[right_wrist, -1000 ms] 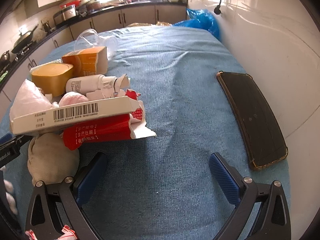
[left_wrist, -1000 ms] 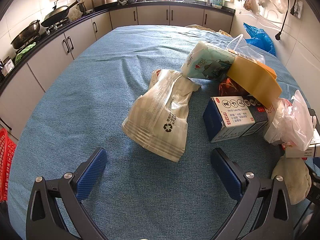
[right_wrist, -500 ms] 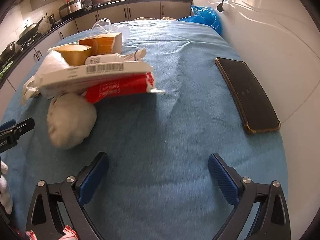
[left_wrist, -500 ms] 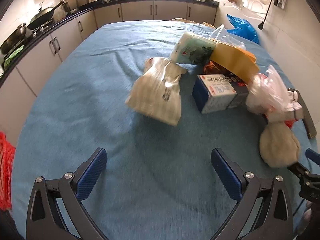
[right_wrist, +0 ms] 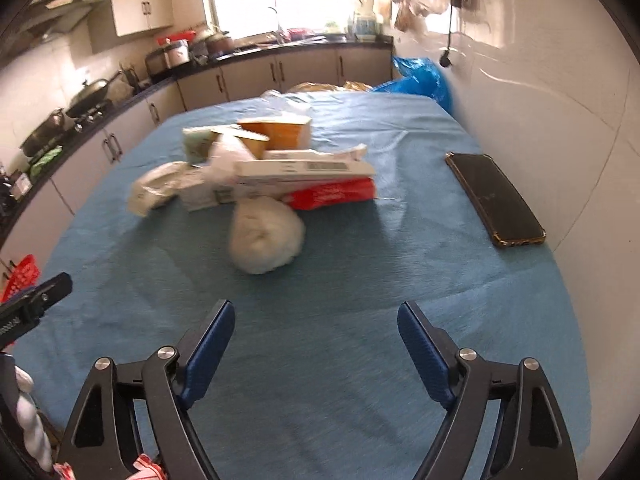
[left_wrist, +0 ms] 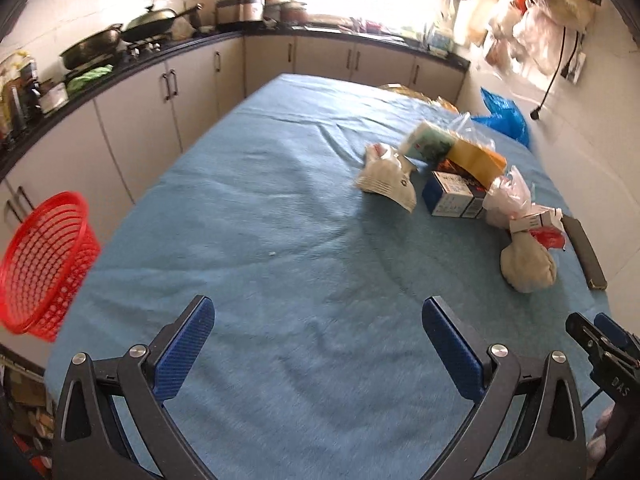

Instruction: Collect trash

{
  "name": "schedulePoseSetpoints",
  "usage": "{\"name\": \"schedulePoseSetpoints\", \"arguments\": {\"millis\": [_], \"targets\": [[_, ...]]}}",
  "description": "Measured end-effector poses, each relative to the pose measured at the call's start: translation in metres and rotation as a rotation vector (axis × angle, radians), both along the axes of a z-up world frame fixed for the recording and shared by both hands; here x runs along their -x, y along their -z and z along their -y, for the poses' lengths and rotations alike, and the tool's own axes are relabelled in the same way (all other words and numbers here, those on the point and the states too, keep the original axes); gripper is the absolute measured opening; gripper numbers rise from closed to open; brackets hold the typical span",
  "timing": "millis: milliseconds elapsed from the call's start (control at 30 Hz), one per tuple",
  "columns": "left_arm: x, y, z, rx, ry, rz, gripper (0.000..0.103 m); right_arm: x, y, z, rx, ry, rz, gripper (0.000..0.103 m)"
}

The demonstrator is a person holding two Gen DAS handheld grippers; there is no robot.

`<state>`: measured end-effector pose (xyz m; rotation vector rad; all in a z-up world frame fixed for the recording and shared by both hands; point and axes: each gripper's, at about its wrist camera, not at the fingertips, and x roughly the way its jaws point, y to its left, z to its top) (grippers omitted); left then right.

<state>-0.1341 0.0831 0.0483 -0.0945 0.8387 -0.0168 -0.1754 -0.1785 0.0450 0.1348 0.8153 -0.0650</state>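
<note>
Left wrist view: the left gripper (left_wrist: 318, 344) stands with its jaws wide and nothing between them, over bare blue tablecloth (left_wrist: 248, 208). The trash pile (left_wrist: 460, 184) lies ahead and to the right, well apart from the jaws; its nearest piece, a pale tied bag (left_wrist: 527, 266), sits at the right edge of the cloth. A crumpled white wrapper (left_wrist: 386, 178) points its long axis away and left. A red mesh basket (left_wrist: 44, 264) hangs off the table's left side. The other gripper's tip shows at lower right.

Right wrist view: the right gripper (right_wrist: 316, 346) has 2 blue pads apart and closing, with nothing between them. The pale tied bag (right_wrist: 266, 236) lies ahead and slightly left, apart from the jaws. Behind it a long white carton (right_wrist: 304, 170) over a red pack (right_wrist: 334, 196) runs crosswise, left to right. A black phone (right_wrist: 494, 198) lies to the right, near the wall.

Judgement: the right hand is nearer the tied bag and nearly lined up with it; the basket lies on the left hand's side.
</note>
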Motion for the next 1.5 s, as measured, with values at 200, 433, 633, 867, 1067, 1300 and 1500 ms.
{"name": "schedulePoseSetpoints", "arguments": {"millis": [200, 433, 633, 867, 1067, 1300, 1500], "targets": [[0.026, -0.017, -0.007, -0.021, -0.014, 0.073, 0.103, 0.014, -0.012, -0.023, 0.044, -0.014, 0.068, 0.087], [0.039, -0.022, -0.002, -0.035, 0.012, 0.088, 0.103, 0.030, -0.021, -0.029, 0.049, 0.000, 0.101, 0.087], [0.052, -0.027, 0.000, -0.072, 0.005, 0.122, 0.103, 0.042, -0.029, -0.029, 0.046, 0.020, 0.118, 0.087], [0.071, -0.036, 0.000, -0.108, -0.005, 0.179, 0.103, 0.059, -0.040, -0.039, 0.064, 0.015, 0.145, 0.087], [0.086, -0.044, -0.007, -0.098, -0.014, 0.210, 0.103, 0.072, -0.050, -0.048, 0.082, 0.009, 0.175, 0.087], [0.096, -0.049, -0.013, -0.087, -0.021, 0.231, 0.103, 0.082, -0.056, -0.051, 0.086, 0.010, 0.188, 0.087], [0.101, -0.049, -0.012, -0.081, -0.019, 0.236, 0.103, 0.087, -0.058, -0.054, 0.088, 0.003, 0.200, 0.087]]}}
